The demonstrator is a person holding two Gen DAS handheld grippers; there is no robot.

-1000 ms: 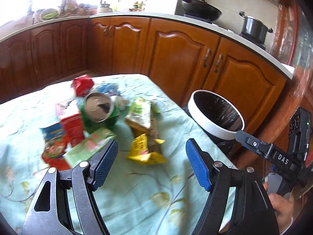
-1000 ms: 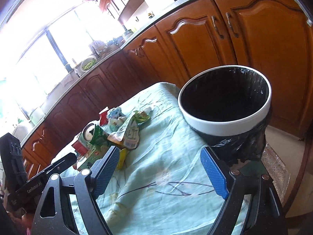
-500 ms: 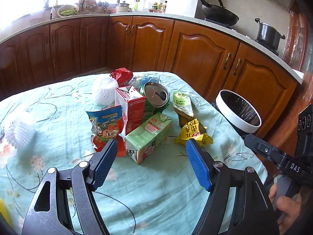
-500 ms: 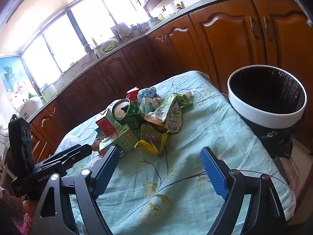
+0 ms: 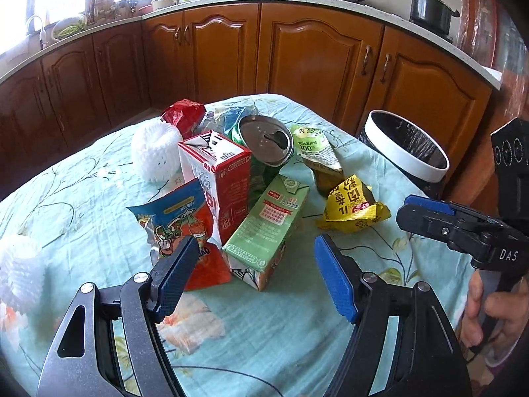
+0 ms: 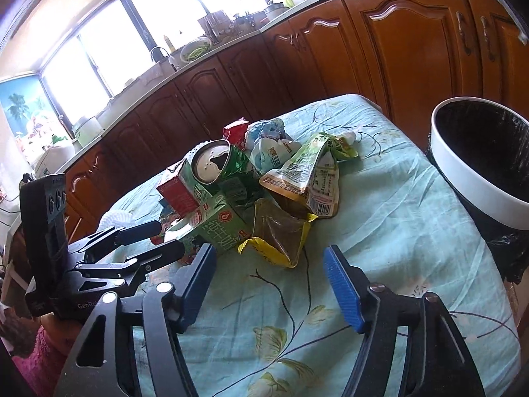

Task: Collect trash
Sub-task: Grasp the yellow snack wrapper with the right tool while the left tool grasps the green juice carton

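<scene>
Trash (image 5: 264, 178): boxy cartons, crinkled wrappers, dented can

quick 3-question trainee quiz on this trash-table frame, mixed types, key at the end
1. True or false: the bin stands on the table.
2. The green can lies: A) upright, sealed B) tipped, opened top showing C) inside the bin.
3. Fill in: the crumpled wrapper nearest the right gripper is ___ in colour.

Key
1. False: it stands beside the table's edge.
2. B
3. Yellow: the yellow wrapper lies just ahead of the open jaws. These have just been closing, with nothing between them.
</scene>
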